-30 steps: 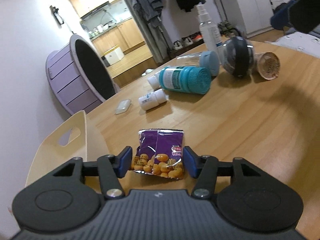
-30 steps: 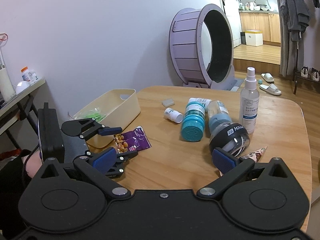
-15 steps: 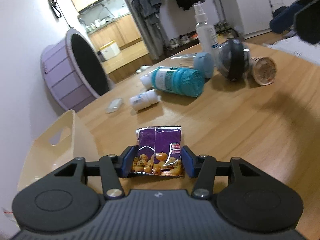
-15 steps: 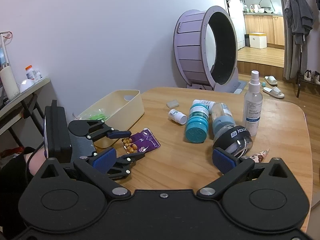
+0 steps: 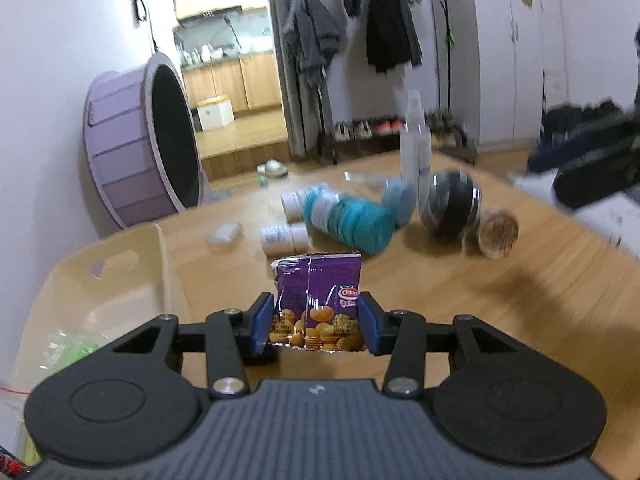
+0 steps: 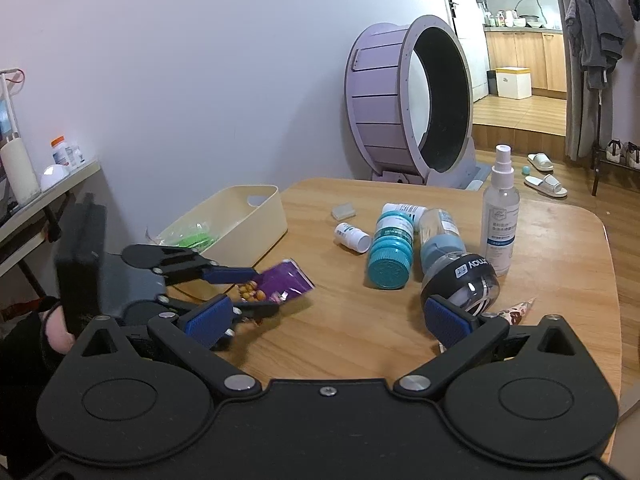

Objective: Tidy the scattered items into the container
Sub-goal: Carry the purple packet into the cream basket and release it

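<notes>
A purple snack packet (image 5: 320, 288) hangs between the blue pads of my left gripper (image 5: 316, 320), lifted just off the wooden table. The jaws are still closing and the pads press its sides. The right wrist view shows the same packet (image 6: 280, 280) in the left gripper (image 6: 240, 292), near the front corner of the cream bin (image 6: 256, 192). The bin (image 5: 120, 248) holds a green packet (image 6: 192, 236). My right gripper (image 6: 328, 320) stands wide open over the table with nothing between its fingers.
Lying on the table are a teal-capped bottle (image 6: 390, 248), a small white pill bottle (image 6: 352, 236), a blue-capped jar (image 6: 440, 236), a black gyro ball (image 6: 464, 280), a paper cone (image 6: 516, 312) and a small clear case (image 6: 343, 211). A spray bottle (image 6: 500, 216) stands upright. A purple wheel (image 6: 400, 108) stands behind.
The left jaws have narrowed onto the snack packet and raised it off the table, and the gripper has rolled closer to level. The right gripper has stayed put.
</notes>
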The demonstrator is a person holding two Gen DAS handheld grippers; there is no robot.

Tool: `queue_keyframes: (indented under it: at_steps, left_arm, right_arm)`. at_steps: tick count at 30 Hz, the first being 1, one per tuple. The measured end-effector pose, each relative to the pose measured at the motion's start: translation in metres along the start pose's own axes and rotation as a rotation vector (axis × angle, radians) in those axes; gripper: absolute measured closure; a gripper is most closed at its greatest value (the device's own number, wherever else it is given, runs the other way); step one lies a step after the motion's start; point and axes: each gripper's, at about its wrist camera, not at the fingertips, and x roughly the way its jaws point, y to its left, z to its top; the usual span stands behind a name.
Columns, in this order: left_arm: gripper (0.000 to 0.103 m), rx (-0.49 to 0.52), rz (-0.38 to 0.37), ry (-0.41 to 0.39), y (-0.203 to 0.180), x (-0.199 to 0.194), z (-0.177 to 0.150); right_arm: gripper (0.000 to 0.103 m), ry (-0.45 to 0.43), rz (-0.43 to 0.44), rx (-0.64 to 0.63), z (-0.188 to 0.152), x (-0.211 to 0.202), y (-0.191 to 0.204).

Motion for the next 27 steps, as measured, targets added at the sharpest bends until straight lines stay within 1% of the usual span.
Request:
queue_keyframes:
  at_steps: [3, 5, 8, 13, 19, 21, 23, 27]
  left_arm:
    - [0.058, -0.043, 0.006, -0.052, 0.014, -0.019, 0.008]
    - [0.058, -0.07, 0.035, -0.084, 0.026, -0.032, 0.012]
    - [0.058, -0.109, 0.085, -0.103, 0.048, -0.044, 0.014]
    - [0.058, -0.172, 0.168, -0.082, 0.083, -0.048, 0.007]
    - [0.053, -0.222, 0.214, -0.034, 0.097, -0.035, -0.004]
    - [0.05, -0.229, 0.218, -0.009, 0.1, -0.032, -0.005]
    - [0.047, -0.235, 0.219, -0.018, 0.101, -0.035, -0.005]
    - [0.043, -0.265, 0.161, -0.049, 0.099, -0.045, -0.005]
  right_arm:
    - [0.0, -0.006, 0.005, 0.006, 0.001, 0.0, 0.0]
    - [0.0, -0.008, 0.012, 0.005, 0.002, 0.002, 0.002]
    - [0.0, -0.002, 0.02, -0.001, 0.003, 0.006, 0.006]
    - [0.0, 0.011, 0.032, -0.01, 0.003, 0.014, 0.012]
    - [0.0, 0.024, 0.042, -0.015, 0.004, 0.022, 0.02]
    - [0.0, 0.029, 0.047, -0.018, 0.003, 0.024, 0.022]
    - [0.0, 0.032, 0.053, -0.025, 0.003, 0.025, 0.025]
    - [0.0, 0.033, 0.053, -0.028, 0.003, 0.024, 0.025]
